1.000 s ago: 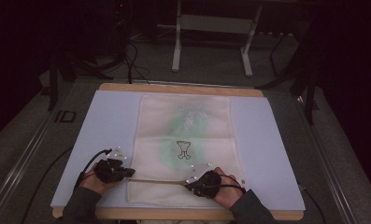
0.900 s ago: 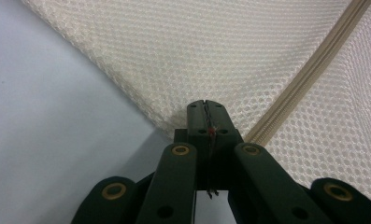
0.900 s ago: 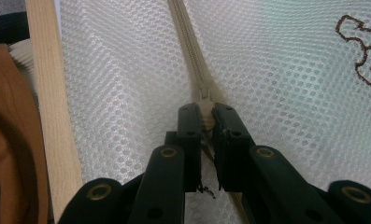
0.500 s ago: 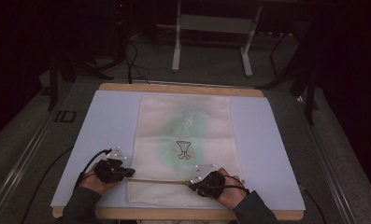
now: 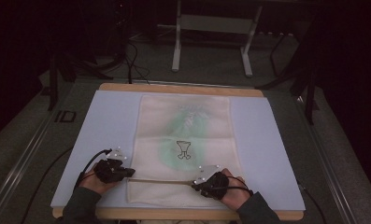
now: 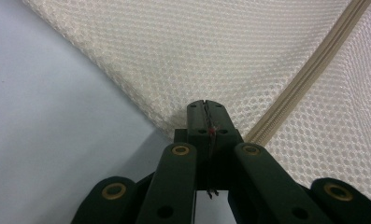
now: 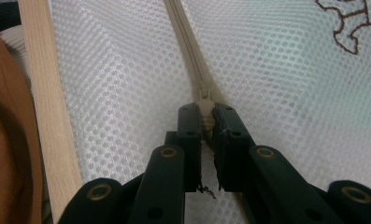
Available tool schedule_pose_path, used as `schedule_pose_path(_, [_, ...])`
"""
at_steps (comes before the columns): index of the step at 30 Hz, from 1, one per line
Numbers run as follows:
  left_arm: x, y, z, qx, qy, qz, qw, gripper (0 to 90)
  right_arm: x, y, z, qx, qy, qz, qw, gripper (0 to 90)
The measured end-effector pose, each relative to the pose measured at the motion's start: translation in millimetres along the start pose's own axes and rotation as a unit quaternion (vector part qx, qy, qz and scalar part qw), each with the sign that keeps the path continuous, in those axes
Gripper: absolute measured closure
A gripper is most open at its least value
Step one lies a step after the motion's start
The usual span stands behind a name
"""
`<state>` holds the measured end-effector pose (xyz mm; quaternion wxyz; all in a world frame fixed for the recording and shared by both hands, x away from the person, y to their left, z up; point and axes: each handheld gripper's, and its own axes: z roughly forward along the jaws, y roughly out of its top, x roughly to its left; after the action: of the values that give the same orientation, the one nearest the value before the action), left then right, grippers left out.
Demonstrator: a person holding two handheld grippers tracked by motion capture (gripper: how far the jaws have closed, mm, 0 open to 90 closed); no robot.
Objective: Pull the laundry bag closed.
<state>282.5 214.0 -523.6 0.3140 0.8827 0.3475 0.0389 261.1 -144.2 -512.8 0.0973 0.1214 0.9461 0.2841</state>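
My left claw [image 6: 205,108] is clamped on the mesh bag's [image 5: 185,126] left edge; my right claw [image 7: 206,112] pinches the zip pull [image 7: 204,103], near the desk's [image 5: 103,116] front edge.

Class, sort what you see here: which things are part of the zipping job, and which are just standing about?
In the job:
mesh bag
zip
zip pull, gripped by the right tool
left tool, pinching the bag's edge

Standing about:
table
metal stand
floor cables
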Motion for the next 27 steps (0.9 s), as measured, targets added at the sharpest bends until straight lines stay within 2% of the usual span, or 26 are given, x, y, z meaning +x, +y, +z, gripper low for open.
schedule_pose_path(27, [-0.1,0.1,0.1,0.000,0.001,0.000,1.0000,89.9,-4.9,-19.2,-16.6,-0.003,-0.014,0.020,0.9997,82.3])
